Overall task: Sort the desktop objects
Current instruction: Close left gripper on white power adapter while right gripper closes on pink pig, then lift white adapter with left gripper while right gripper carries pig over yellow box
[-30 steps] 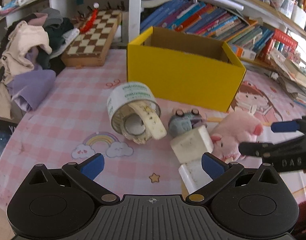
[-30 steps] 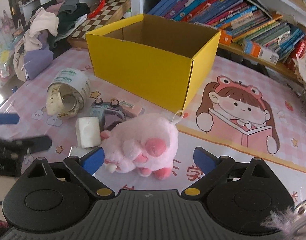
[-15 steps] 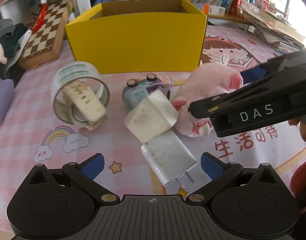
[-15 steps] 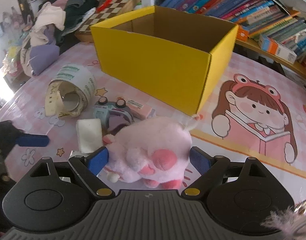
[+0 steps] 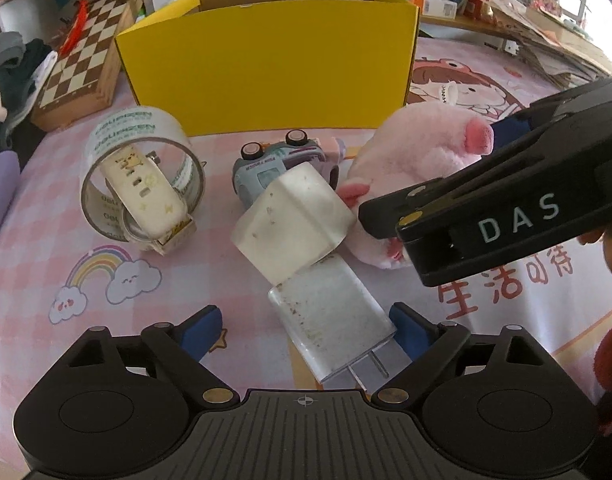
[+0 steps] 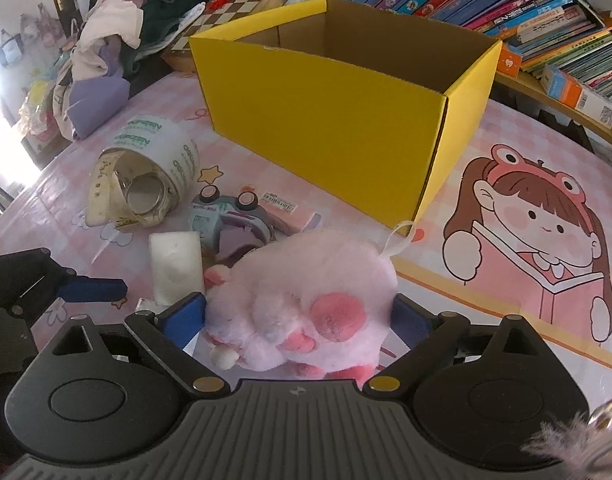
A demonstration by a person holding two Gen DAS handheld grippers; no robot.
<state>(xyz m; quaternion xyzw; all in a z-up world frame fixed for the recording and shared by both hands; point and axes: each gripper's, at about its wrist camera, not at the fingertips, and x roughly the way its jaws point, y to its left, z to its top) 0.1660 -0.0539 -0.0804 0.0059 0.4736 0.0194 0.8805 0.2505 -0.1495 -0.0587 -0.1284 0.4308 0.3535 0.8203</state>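
Chargers fill the middle of my left wrist view: a flat white charger lies between the blue fingers of my left gripper, which are spread apart, the right finger just beside it, the left one clear. A second, blocky charger leans on its far end. Behind that sits a toy car, and to the left a tape roll with a cream strap through it. The yellow box stands open at the back of the pink tablecloth. My right gripper reaches in from the right over a pink plush.

In my right wrist view, the right gripper has its fingers on either side of the plush; I cannot tell whether they press it. The box is beyond, the tape roll and car to the left, the left gripper at the left edge.
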